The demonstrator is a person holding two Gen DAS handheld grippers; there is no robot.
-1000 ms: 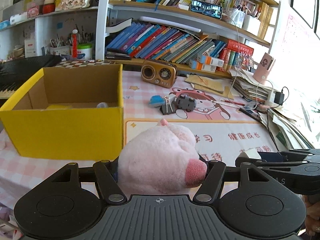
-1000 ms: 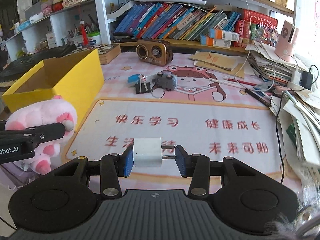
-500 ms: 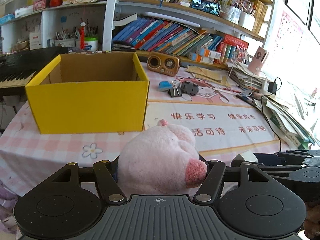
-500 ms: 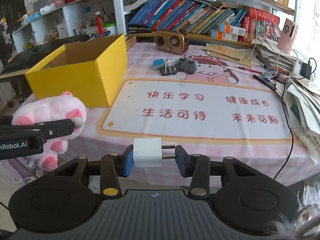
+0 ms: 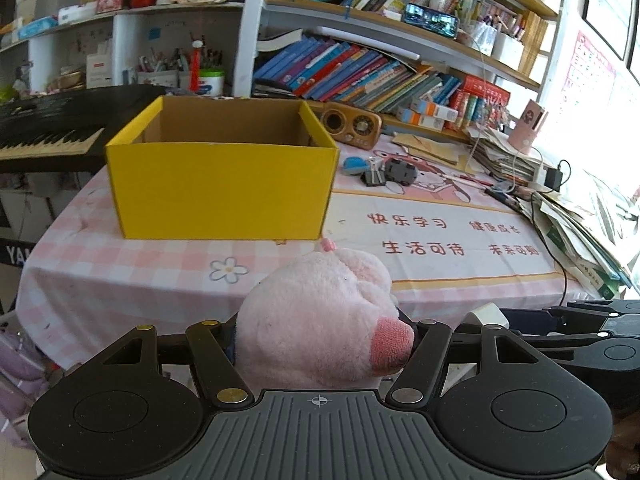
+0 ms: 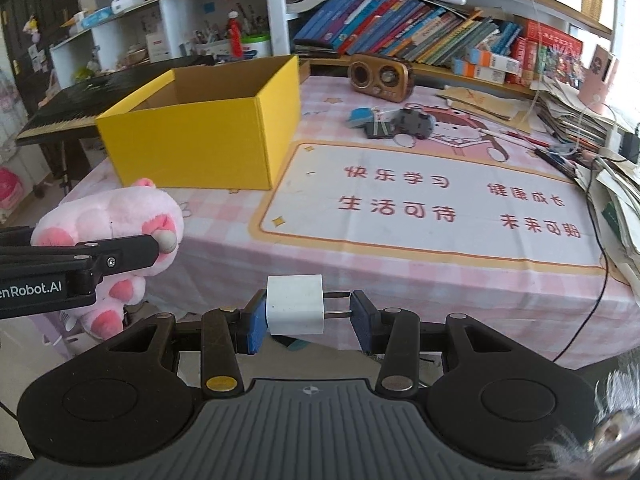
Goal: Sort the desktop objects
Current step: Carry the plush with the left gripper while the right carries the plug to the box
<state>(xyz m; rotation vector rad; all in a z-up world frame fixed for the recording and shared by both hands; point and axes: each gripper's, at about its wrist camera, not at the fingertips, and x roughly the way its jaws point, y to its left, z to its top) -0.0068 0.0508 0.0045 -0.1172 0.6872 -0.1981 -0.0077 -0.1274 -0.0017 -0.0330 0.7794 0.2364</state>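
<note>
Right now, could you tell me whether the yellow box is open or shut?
Open: the yellow box has no lid on top, and its brown inner walls show.

The pink desk mat (image 6: pixel 424 200) on the tabletop carries red Chinese characters in two rows: 快乐学习 and 健康成长 above, 生活可待 and 未来可期 below. The arm of the left claw (image 6: pixel 52 276), seen from the right wrist view, bears white lettering cut off at the frame edge, reading "enRobot.AI". The book spines on the shelf are too small to read.
</note>
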